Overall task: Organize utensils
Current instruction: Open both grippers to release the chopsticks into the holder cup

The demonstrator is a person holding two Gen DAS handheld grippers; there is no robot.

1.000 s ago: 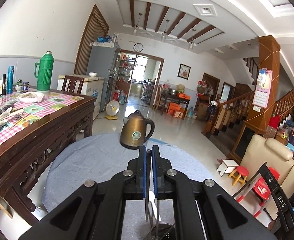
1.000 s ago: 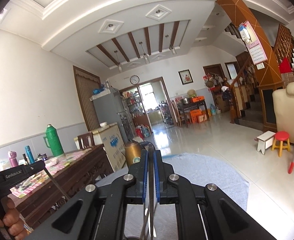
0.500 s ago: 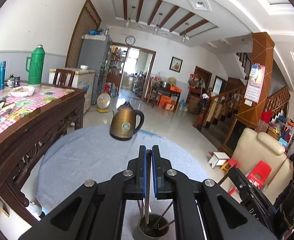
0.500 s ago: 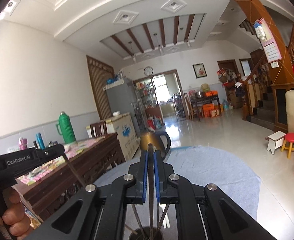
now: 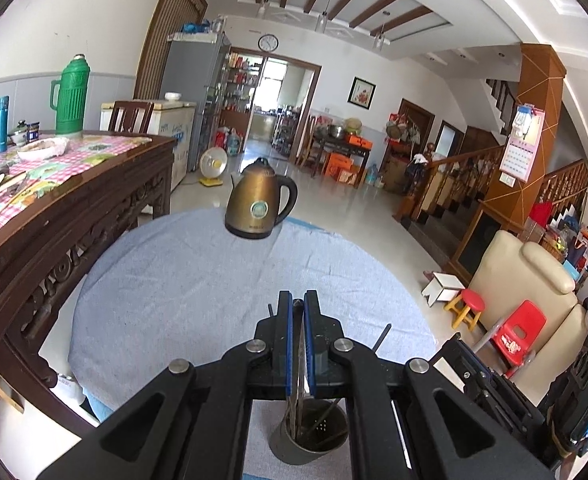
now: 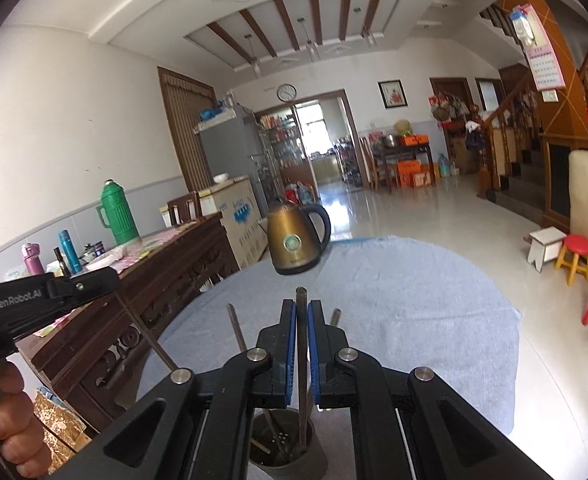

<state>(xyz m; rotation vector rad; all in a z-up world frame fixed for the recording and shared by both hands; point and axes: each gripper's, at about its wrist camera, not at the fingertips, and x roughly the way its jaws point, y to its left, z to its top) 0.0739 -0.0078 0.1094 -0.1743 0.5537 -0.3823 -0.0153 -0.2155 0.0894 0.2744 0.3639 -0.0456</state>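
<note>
A grey utensil holder (image 5: pixel 308 438) stands on the blue-grey cloth-covered round table (image 5: pixel 214 272), right under both grippers; it also shows in the right wrist view (image 6: pixel 286 446). Several dark metal utensils stand in it. My left gripper (image 5: pixel 297 312) is shut on a thin upright utensil (image 5: pixel 296 305) whose lower end reaches into the holder. My right gripper (image 6: pixel 302 312) is shut on another upright utensil (image 6: pixel 301 300) that also dips into the holder. The left gripper's body (image 6: pixel 46 300) shows at the left of the right wrist view.
A bronze electric kettle (image 5: pixel 260 204) stands at the table's far side. A dark carved wooden table (image 5: pixel 54 208) with a checked cloth, a green thermos (image 5: pixel 72 96) and dishes is at the left. A cream armchair (image 5: pixel 534 300) and red stools are at the right.
Both grippers have moved down toward the table with their utensils. The holder has come into view below them and the utensil ends now sit in it.
</note>
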